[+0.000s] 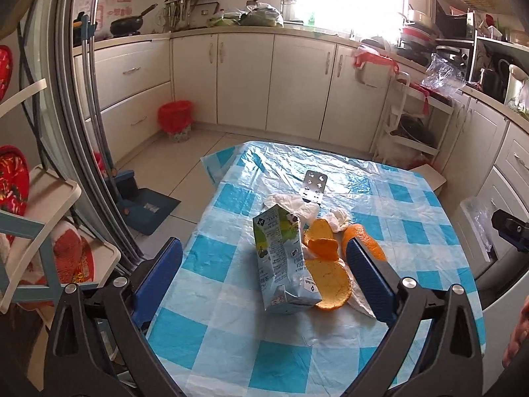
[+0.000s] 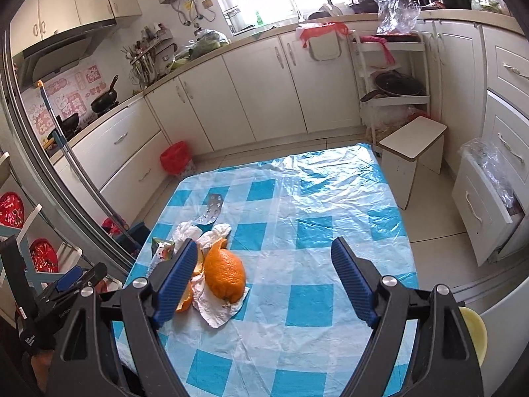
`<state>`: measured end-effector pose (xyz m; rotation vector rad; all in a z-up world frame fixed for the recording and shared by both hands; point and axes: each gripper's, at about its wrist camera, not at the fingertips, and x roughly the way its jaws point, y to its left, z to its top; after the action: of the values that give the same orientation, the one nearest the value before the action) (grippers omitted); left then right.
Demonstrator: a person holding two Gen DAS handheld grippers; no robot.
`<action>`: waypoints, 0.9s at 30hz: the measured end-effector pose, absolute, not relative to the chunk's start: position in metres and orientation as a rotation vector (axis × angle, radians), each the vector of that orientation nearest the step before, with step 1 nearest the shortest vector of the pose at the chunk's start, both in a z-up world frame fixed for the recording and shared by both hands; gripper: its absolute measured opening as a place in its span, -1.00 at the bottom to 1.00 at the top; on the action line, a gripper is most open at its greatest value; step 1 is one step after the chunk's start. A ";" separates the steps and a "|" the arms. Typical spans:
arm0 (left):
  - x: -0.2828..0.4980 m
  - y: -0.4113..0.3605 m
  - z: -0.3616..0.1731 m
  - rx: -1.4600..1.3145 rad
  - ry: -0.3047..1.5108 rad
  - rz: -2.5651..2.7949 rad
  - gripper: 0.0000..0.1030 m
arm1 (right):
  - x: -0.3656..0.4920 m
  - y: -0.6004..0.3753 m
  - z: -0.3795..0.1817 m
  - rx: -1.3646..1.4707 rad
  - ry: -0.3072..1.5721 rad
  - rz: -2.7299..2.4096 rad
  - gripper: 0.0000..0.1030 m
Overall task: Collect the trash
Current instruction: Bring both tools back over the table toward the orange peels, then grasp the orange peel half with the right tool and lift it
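Observation:
A pile of trash lies on the blue-and-white checked tablecloth (image 1: 413,205). It holds a crushed milk carton (image 1: 281,258), orange peels (image 1: 325,264), crumpled white tissues (image 1: 297,205) and an empty silver pill blister pack (image 1: 313,188). My left gripper (image 1: 264,248) is open, its jaws standing either side of the carton and peels, above the table. My right gripper (image 2: 264,258) is open and empty; its left finger (image 2: 175,278) is beside the big orange peel (image 2: 226,278), tissue (image 2: 218,311) and carton (image 2: 162,249). The blister pack (image 2: 211,211) lies beyond.
A red-lined waste bin (image 1: 175,119) stands on the floor by the cabinets, also in the right wrist view (image 2: 175,160). A blue dustpan (image 1: 145,205) sits left of the table. A white stool (image 2: 413,152) and an open drawer (image 2: 489,205) are to the right.

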<state>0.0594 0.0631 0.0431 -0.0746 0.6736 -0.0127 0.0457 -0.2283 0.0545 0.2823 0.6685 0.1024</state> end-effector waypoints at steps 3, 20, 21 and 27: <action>0.060 0.063 0.042 -0.067 0.684 -0.014 0.85 | 0.047 -0.219 0.054 0.264 0.671 0.120 0.55; 0.065 0.073 0.035 -0.095 0.755 -0.011 0.85 | 0.057 -0.182 0.041 0.201 0.720 0.205 0.55; 0.066 0.077 0.035 -0.111 0.760 -0.006 0.85 | 0.059 -0.177 0.039 0.190 0.727 0.217 0.55; 0.074 0.108 0.032 -0.228 0.792 0.032 0.85 | 0.071 -0.135 0.020 0.140 0.780 0.310 0.55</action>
<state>0.0736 0.1084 0.0324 -0.2277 0.7916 0.0321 0.0706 -0.1353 0.0201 0.1405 0.7801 0.3105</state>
